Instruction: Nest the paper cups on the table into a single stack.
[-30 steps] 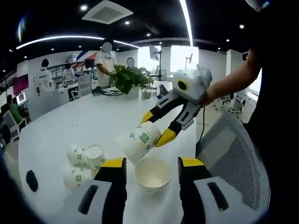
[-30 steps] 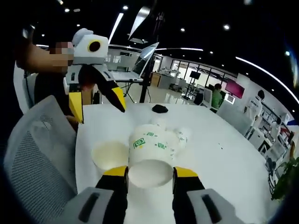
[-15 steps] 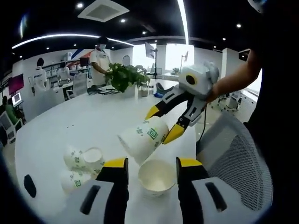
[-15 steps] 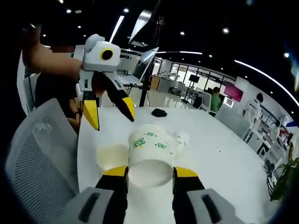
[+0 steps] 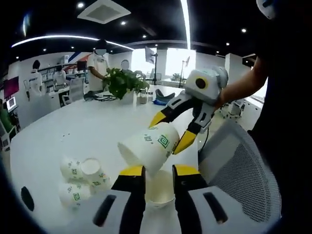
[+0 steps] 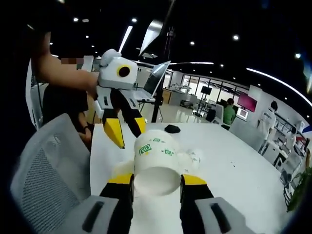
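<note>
Right tongs (image 6: 156,180) grip a cup (image 6: 157,161) beside the mesh chair (image 6: 46,175).

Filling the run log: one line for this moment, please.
right tool: shut on white green-logo paper cup, tilted | left tool: around upright white paper cup, grip unclear | loose cups: lying on white table

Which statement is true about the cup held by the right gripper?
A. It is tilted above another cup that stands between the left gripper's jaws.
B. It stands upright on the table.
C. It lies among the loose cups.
A: the right gripper holds the tilted cup in the air above the upright cup, which stands between the left gripper's jaws.
</note>
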